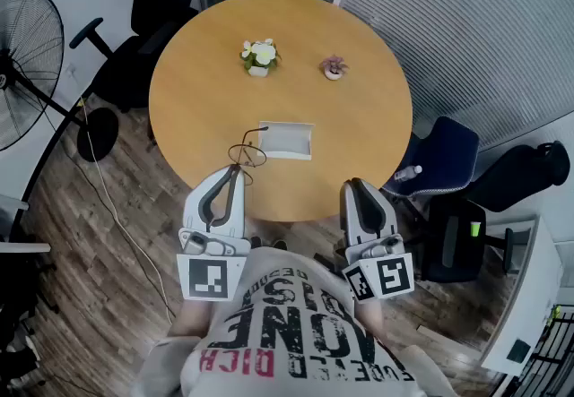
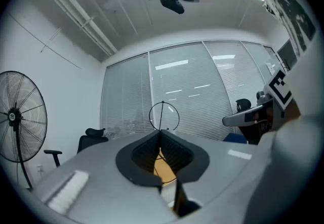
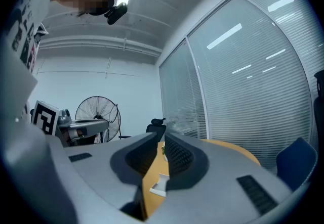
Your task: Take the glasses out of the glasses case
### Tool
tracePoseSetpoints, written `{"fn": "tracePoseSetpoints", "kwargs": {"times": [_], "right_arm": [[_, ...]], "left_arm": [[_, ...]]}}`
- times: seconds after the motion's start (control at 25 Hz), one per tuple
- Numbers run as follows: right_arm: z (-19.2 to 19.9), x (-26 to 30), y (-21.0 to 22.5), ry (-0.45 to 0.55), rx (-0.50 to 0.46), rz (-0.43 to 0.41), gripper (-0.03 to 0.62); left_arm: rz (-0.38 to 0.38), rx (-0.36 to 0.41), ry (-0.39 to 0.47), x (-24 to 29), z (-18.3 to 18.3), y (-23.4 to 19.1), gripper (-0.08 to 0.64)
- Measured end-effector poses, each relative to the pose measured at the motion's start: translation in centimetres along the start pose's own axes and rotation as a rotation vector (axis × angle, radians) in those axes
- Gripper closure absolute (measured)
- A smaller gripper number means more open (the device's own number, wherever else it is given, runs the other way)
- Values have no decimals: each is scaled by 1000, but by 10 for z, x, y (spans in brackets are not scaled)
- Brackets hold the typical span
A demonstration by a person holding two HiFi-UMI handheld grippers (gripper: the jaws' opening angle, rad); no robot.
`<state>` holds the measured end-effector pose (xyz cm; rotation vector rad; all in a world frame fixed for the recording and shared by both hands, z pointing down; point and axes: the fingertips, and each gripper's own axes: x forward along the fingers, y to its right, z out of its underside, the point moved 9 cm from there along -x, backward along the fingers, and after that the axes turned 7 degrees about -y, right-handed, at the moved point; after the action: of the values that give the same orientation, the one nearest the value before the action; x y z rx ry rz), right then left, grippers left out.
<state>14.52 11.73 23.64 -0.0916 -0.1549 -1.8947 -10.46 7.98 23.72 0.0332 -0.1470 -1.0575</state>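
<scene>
Right now my left hand-held gripper [image 1: 237,173] sits lower left of centre in the head view. It points level toward the tabletop [image 1: 206,64], and its jaws are pinched together on the thin wire frame of the glasses [image 1: 247,153]. In the left gripper view, one round lens rim [image 2: 163,116] stands up just above the closed jaw tips. I judge the grip is on the wire, not the lens, so the glass stays clean and the light frame cannot slip.

The glasses hang just beside the left end of the white glasses case [image 1: 287,140]. The case lies open and flat near the tabletop's near edge, at the middle of the frame. The glasses look lifted clear of it, though I cannot tell whether one temple tip touches its rim.

My right hand-held gripper [image 1: 353,185] waits lower right of centre, at the near edge of the tabletop and apart from the case. Its jaws have only a narrow gap and nothing between them. Through that gap the right gripper view shows the wood and a corner of the case [image 3: 158,187]. I think it is held back, ready to steady the case if it drags.

Two small flower pots [image 1: 259,56] stand well beyond, toward the upper middle.
</scene>
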Motion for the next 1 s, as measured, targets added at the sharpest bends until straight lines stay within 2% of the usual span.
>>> {"fn": "tracePoseSetpoints", "kwargs": {"times": [0.32,0.52,1.0], "right_arm": [[-1,13,-3,-1,-1,7,538],[-1,17,-3,-7,-2,3,538],[-1,20,-2,-5,0,-6,538]], "left_arm": [[35,3,-20,13,1,-7,541],[35,4,5,16,0,-10,541],[27,-6,-6,15,1,-10,541]]}}
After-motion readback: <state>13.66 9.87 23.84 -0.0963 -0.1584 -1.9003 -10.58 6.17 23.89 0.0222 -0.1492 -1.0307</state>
